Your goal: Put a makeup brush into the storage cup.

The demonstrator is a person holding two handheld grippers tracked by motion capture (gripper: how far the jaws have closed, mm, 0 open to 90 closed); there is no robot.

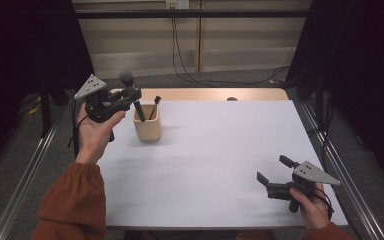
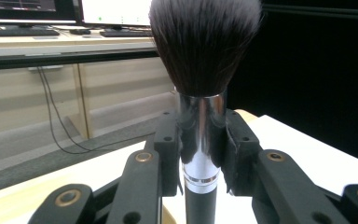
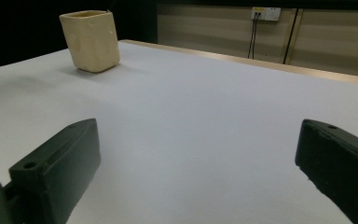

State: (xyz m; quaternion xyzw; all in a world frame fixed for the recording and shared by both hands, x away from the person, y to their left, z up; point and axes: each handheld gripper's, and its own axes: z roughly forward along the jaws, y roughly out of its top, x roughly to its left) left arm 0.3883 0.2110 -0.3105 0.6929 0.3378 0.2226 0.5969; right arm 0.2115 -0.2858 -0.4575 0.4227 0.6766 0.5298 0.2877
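Note:
My left gripper (image 1: 131, 95) is raised over the table's far left and is shut on a makeup brush (image 1: 126, 78). The brush stands bristles up, with its dark handle slanting down into the mouth of a cream cup (image 1: 146, 128). A second dark brush (image 1: 155, 104) leans inside that cup. In the left gripper view the jaws clamp the brush's silver ferrule (image 2: 201, 140) below the black bristles. My right gripper (image 1: 275, 170) hovers low at the near right, open with nothing between its jaws. The right gripper view shows the cup (image 3: 91, 41) far off to the left.
The white table top (image 1: 205, 150) has a wooden strip along its far edge (image 1: 205, 94). Metal rails run beside the table on both sides. Cables hang down the back wall. Monitors and a keyboard stand on a desk in the left gripper view.

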